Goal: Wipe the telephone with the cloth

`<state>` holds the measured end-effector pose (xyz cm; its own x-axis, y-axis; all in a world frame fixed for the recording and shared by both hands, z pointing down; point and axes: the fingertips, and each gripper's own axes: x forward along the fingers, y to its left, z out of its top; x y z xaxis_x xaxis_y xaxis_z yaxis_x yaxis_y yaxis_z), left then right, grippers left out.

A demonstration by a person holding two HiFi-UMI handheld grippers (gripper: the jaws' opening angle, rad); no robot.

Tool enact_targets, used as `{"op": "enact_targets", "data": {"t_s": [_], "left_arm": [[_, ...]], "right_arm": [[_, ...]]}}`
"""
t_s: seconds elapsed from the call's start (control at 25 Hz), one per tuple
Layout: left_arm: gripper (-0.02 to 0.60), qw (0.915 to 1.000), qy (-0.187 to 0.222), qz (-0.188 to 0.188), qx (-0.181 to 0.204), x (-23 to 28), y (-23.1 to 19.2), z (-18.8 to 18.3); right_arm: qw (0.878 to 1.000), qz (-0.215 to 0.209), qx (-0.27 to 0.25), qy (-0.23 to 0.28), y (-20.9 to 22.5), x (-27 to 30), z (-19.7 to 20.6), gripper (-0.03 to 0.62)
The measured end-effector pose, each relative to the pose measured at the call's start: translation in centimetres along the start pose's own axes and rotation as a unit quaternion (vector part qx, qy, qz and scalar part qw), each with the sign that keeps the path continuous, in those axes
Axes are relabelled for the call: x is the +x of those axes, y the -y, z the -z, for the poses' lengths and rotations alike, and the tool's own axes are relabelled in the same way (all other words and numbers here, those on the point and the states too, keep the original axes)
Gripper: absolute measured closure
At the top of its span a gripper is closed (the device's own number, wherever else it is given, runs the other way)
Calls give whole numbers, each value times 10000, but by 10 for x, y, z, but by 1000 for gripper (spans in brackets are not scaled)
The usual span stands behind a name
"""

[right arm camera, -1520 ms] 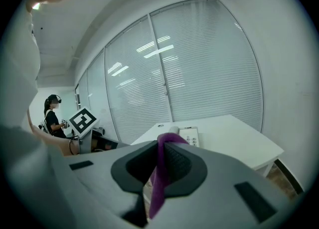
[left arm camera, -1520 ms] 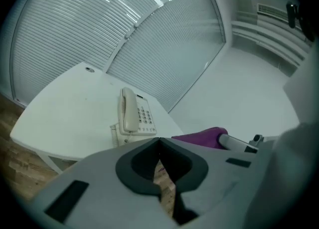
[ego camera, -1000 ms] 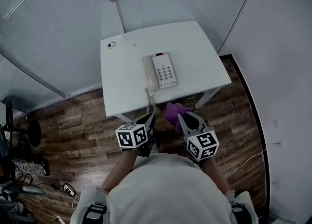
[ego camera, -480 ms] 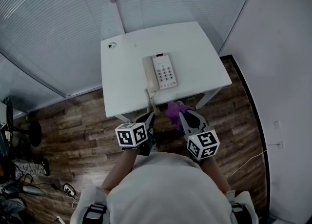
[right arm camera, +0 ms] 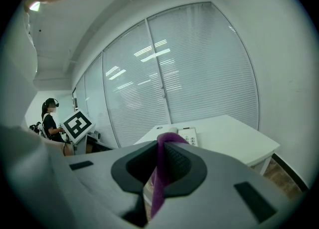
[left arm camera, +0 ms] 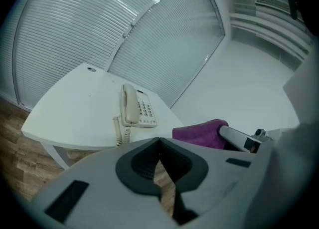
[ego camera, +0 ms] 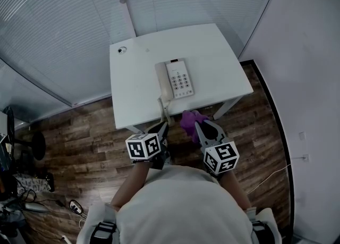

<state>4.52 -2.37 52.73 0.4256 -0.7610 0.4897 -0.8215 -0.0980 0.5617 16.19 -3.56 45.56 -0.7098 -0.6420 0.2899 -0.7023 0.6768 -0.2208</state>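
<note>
Blinds (ego camera: pixel 64 30) fill the wall ahead, with wood floor (ego camera: pixel 79 131) under me. The white table (ego camera: pixel 212 62) stands in front, and both grippers hang short of its near edge, over the floor. The phone (ego camera: pixel 175 80) sits near the table's middle, toward my side. Its long axis runs away from me, handset on the left and keypad on the right. The coiled cord (ego camera: pixel 163 109) trails off the near edge. The purple cloth (ego camera: pixel 189 120) is pinched in my right gripper (ego camera: pixel 199 127), whose jaws are closed on a fold, the rest bunching out past the tips. My left gripper (ego camera: pixel 161 128) is closed tight with nothing between its pads. The phone lies ahead and a little left of the right gripper, roughly between the two tools. Neither is clearly nearer, but the right one carries the cloth, so I judge the coming move is a reach forward and slightly left, down onto the keypad end. Hard to read: in the right gripper view the cloth and jaws cover most of the phone. How far the cloth hangs below the jaws is not shown. I cannot identify a small round thing (ego camera: pixel 122 49) at the table's far left corner.
</note>
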Motion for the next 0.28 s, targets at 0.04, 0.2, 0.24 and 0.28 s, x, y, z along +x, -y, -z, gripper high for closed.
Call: {"op": "enact_targets", "data": {"t_s": [0.04, 0.2, 0.24, 0.28], "left_arm": [[560, 10000, 1, -9, -7, 0, -1, 0], [560, 10000, 8, -18, -14, -1, -2, 1], [560, 10000, 7, -17, -14, -1, -2, 1], [560, 10000, 6, -17, -14, -1, -2, 1]], "right_arm": [[10000, -4, -6, -2, 0, 1, 0, 551], [10000, -17, -22, -21, -1, 1, 0, 551], [10000, -20, -26, -26, -1, 1, 0, 551], [10000, -23, -30, -31, -1, 2, 0, 551]]}}
